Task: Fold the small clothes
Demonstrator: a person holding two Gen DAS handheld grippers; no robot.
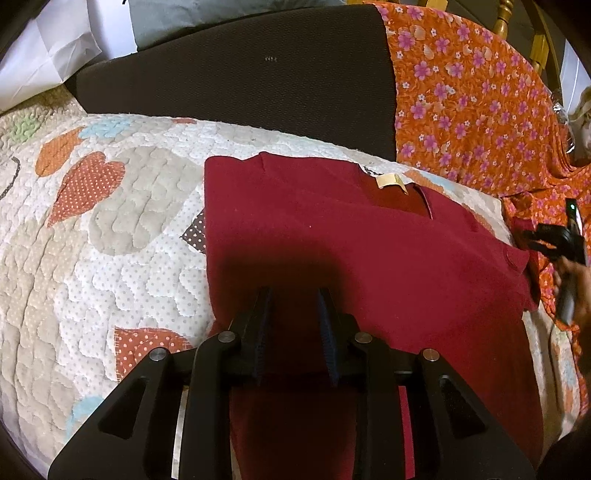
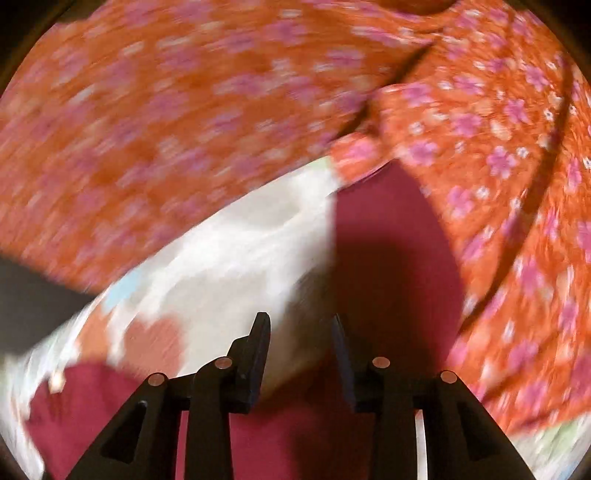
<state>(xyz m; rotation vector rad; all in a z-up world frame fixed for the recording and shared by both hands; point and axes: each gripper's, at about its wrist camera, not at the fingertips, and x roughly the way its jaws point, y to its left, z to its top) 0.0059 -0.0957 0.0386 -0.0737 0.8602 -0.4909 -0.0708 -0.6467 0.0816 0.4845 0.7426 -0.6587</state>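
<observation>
A dark red garment [image 1: 351,240] lies flat on the quilt [image 1: 110,221], its neck label [image 1: 391,181] facing up at the far edge. My left gripper [image 1: 295,306] hovers over the garment's near part. Its fingers stand a little apart, with red cloth showing in the gap and nothing pinched. At the right edge a hand holds my right gripper [image 1: 528,240] just past the garment's right sleeve. In the blurred right wrist view, the right gripper [image 2: 301,325] is open and empty above the quilt [image 2: 240,240] and the red garment's edge [image 2: 388,240].
An orange cloth with pink flowers [image 1: 461,92] drapes along the right side and fills most of the right wrist view [image 2: 184,110]. A dark brown pad [image 1: 240,74] lies behind the quilt. White paper [image 1: 44,48] sits at far left, a yellow wooden post [image 1: 504,18] at top right.
</observation>
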